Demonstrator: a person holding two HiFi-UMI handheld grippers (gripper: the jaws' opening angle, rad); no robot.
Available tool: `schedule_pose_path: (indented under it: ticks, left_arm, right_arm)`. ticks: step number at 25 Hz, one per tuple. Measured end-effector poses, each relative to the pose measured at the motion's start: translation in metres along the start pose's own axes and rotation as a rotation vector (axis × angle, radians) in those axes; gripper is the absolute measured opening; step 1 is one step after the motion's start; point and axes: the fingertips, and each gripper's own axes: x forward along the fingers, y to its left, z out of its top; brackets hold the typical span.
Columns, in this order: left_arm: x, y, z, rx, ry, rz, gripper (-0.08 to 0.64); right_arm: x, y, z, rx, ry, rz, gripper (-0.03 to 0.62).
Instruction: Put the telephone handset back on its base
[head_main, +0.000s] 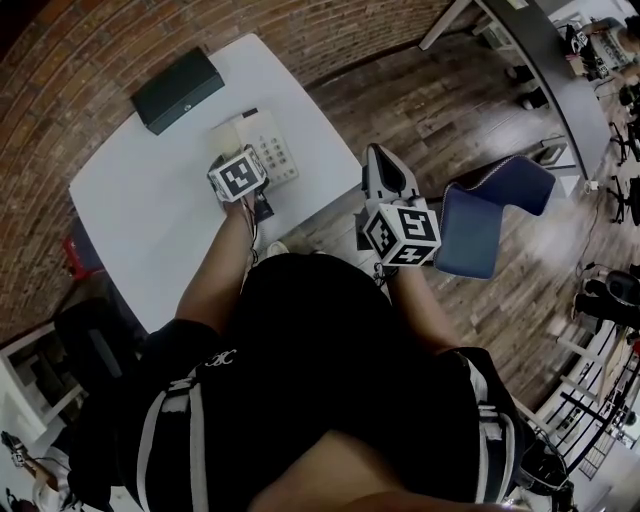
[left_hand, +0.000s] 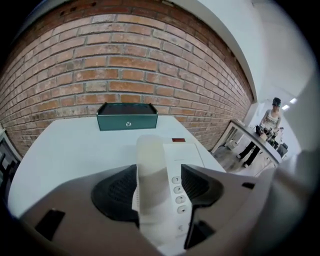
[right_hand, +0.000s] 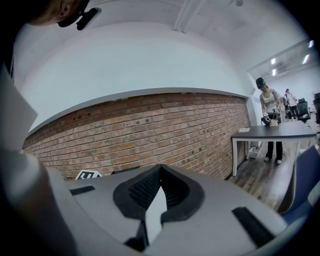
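Note:
The cream telephone base (head_main: 272, 142) lies on the white table (head_main: 130, 200). In the left gripper view its pale handset (left_hand: 150, 175) lies lengthwise along the base's left side, next to a column of small buttons (left_hand: 177, 192). My left gripper (left_hand: 159, 169) straddles the handset with its jaws wide; the right pad stands off it, with the buttons showing in the gap. In the head view its marker cube (head_main: 238, 173) covers the phone's near end. My right gripper (head_main: 378, 155) hangs off the table's right edge over the floor, shut and empty, jaw tips touching (right_hand: 159, 169).
A dark green box (head_main: 178, 88) sits at the table's far end against the brick wall (left_hand: 125, 65). A blue chair (head_main: 490, 215) stands to the right on the wooden floor. A long dark desk (head_main: 545, 60) and a standing person (left_hand: 265, 132) are farther right.

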Motion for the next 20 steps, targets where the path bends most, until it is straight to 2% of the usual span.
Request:
schedule_pose_path:
  ticks: [2,4,7,12,20]
  left_arm:
    - [-0.009,0.0,0.013,0.005,-0.08,0.003,0.249]
    - [-0.023,0.004,0.021,0.02,-0.136,0.019,0.118]
    - [-0.041,0.003,0.031,0.041,-0.21,-0.005,0.013]
    - [-0.082,-0.004,0.05,0.108,-0.331,-0.074,0.002]
    - [-0.169,-0.024,0.082,0.19,-0.515,-0.165,0.002]
  right_arm:
    - [-0.001,0.004,0.0,-0.003,-0.003,0.011,-0.002]
    - [-0.002,0.007,0.001,-0.006,-0.01,0.017,-0.002]
    - [-0.003,0.012,0.003,0.011,-0.036,0.036,-0.002]
    - [-0.004,0.034,0.017,0.021,-0.121,0.136,-0.002]
    - [0.007,0.061,0.017,-0.028,-0.122,0.188,-0.003]
